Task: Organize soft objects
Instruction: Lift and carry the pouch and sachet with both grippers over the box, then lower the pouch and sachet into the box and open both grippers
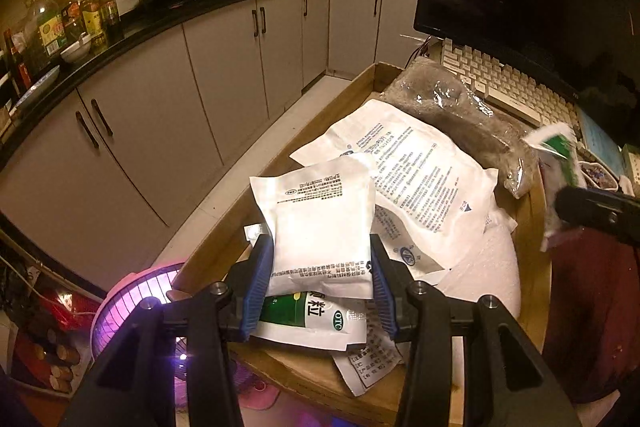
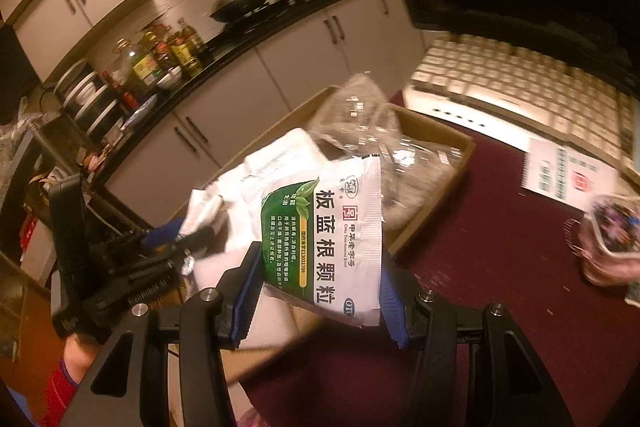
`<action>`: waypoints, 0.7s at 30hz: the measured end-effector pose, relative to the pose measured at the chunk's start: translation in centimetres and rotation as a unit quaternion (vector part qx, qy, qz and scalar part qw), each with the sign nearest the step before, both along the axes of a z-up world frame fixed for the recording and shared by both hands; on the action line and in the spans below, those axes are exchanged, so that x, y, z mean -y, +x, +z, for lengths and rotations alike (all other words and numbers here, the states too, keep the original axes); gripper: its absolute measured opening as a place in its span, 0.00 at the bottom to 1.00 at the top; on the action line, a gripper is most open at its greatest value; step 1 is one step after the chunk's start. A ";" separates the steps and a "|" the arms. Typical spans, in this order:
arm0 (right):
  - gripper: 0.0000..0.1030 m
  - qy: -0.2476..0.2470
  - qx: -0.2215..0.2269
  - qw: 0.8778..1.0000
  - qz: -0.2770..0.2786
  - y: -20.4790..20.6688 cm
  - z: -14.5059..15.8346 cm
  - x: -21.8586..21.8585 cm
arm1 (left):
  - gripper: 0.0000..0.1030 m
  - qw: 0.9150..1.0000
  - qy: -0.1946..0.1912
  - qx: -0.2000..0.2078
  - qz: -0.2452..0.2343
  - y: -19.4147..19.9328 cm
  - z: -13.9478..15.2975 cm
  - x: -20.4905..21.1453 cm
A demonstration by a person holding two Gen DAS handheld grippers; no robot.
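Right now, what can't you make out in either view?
- Box floor, left wrist: covered by pouches and the grey bag.
- Green sachet, left wrist: mostly hidden under the white pouch held by the left gripper.
- Keyboard, jar, right wrist: blurred.
- Small print on the right gripper's sachet: too small to read.

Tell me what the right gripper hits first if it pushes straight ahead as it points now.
Probably the crinkled clear plastic bag in the cardboard box. The right gripper holds a green-and-white sachet, which would touch first. Depth is unclear.
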State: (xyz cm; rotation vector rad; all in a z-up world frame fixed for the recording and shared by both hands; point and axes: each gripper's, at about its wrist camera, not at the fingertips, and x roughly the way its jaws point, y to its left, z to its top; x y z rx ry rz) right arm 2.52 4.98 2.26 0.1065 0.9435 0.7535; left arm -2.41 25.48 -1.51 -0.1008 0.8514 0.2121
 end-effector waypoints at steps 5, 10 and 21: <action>0.56 -0.008 -0.002 1.000 0.019 0.7 -1.0 -2.2 | 0.44 1.000 0.010 -0.001 -0.003 0.2 -0.1 0.3; 0.56 -0.014 -0.015 1.000 0.023 1.2 -2.6 -3.2 | 0.44 1.000 0.021 -0.002 -0.006 0.2 -0.1 0.5; 0.56 -0.014 -0.018 1.000 0.020 1.4 -3.1 -3.1 | 0.44 1.000 0.025 -0.004 -0.007 0.2 -0.2 0.6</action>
